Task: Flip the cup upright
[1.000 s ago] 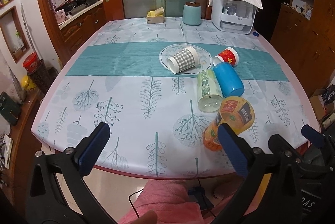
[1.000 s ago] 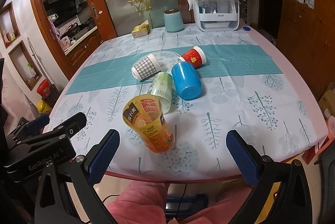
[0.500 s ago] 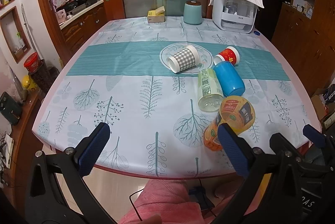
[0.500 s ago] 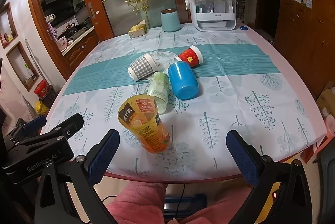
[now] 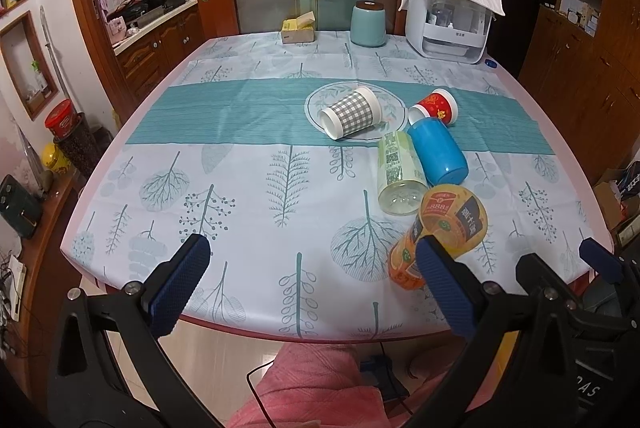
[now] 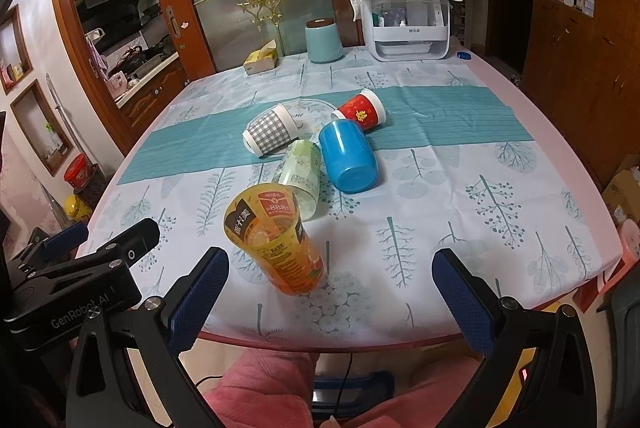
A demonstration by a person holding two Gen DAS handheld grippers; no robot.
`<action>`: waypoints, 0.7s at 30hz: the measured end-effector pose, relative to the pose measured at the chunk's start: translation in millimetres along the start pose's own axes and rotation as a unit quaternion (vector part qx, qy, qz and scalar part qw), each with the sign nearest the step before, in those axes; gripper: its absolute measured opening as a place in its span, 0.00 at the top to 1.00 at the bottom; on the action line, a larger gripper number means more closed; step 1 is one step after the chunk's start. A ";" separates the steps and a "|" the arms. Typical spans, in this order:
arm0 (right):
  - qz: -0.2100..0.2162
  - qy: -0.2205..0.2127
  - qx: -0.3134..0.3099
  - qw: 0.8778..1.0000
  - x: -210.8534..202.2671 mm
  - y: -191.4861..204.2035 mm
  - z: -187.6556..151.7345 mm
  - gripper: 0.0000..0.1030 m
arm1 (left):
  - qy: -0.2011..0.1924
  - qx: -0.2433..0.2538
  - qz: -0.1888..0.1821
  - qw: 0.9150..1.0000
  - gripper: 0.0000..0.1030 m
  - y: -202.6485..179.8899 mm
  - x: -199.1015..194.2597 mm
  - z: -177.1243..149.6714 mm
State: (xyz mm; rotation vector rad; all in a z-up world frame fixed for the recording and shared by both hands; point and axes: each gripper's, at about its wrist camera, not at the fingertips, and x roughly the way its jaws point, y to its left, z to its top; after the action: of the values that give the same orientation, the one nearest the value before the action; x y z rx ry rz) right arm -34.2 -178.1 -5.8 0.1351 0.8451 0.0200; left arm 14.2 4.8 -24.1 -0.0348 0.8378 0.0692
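Several cups lie on their sides on the table: an orange printed cup (image 6: 276, 240) nearest me, a pale green cup (image 6: 301, 174), a blue cup (image 6: 349, 158), a grey checked cup (image 6: 270, 133) and a red cup (image 6: 361, 110). The orange cup also shows in the left wrist view (image 5: 440, 232), partly behind a fingertip. My left gripper (image 5: 312, 288) is open and empty at the table's near edge, left of the orange cup. My right gripper (image 6: 330, 300) is open and empty, just short of the orange cup.
A leaf-print cloth with a teal band covers the table (image 6: 500, 212). At the far end stand a white appliance (image 6: 408, 28) under a towel, a teal canister (image 6: 323, 42) and a yellow box (image 6: 262, 58). Wooden cabinets line the right side. Pink-clad legs sit below the near edge.
Both grippers have crept slightly forward toward the table; the orange cup looms a little larger in the right wrist view. The cups have not moved.
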 end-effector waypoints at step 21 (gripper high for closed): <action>0.004 -0.001 0.003 1.000 -2.1 -2.2 5.3 0.00 | 0.002 -0.004 -0.003 1.000 0.01 -0.3 4.0 2.0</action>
State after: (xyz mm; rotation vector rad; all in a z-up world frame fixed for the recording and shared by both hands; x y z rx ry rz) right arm -31.7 -181.1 -1.1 0.1437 0.8429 0.0246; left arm 18.4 4.8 -25.6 -0.0448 0.8408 0.0672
